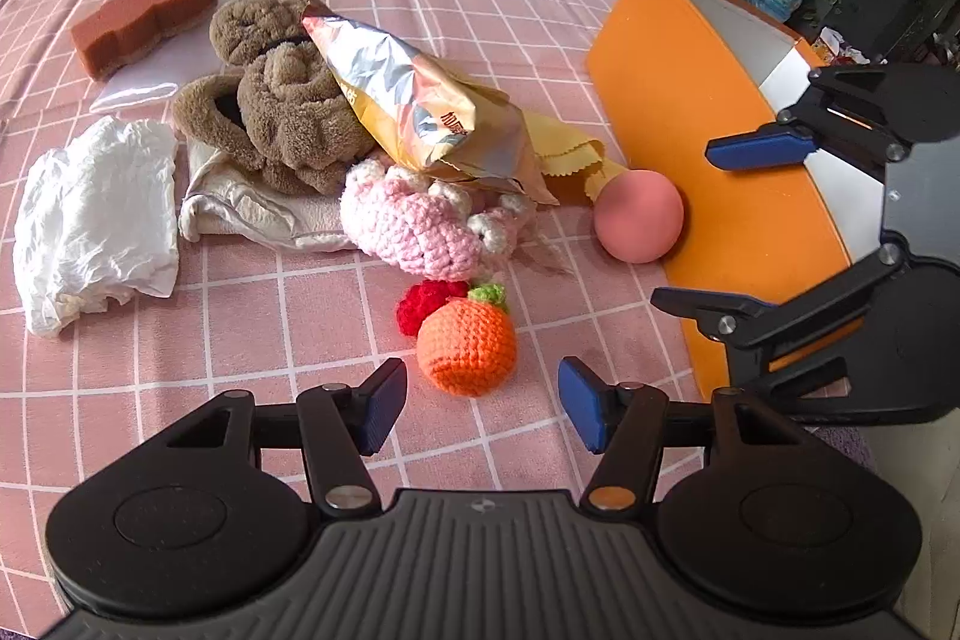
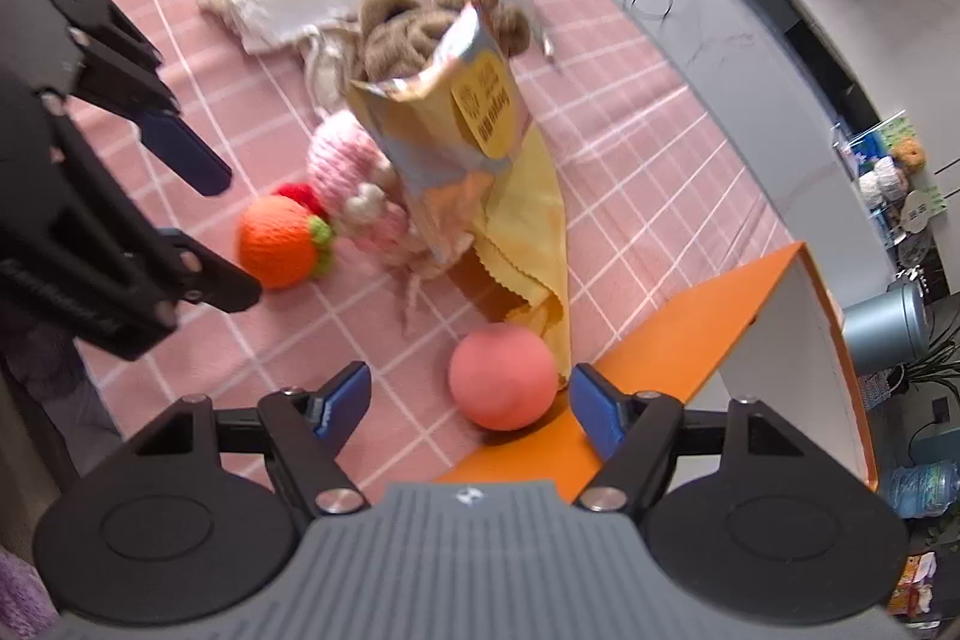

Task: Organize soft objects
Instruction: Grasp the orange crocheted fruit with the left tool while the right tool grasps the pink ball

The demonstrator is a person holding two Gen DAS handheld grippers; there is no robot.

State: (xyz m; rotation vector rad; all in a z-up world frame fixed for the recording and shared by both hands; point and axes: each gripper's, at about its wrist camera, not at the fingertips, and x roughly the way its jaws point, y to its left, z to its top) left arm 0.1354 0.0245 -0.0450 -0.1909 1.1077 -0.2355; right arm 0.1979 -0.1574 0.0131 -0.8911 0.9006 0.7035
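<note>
The left gripper [image 1: 483, 409] is held apart before the knitted orange [image 1: 467, 347] and the right gripper [image 2: 468, 403] apart around the pink ball [image 2: 503, 378] by the orange box [image 2: 690, 340]; both, seemingly light and squashy, would best be pinched across their middles.

Both grippers alike: left gripper [image 1: 482, 403] and right gripper [image 2: 468, 403] w/ black linkage arms, blue finger pads [image 1: 581, 412], silver screws, round black discs, ribbed grey housing.

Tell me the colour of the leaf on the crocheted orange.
Green, on the crocheted orange; clearest in the left wrist view.
</note>
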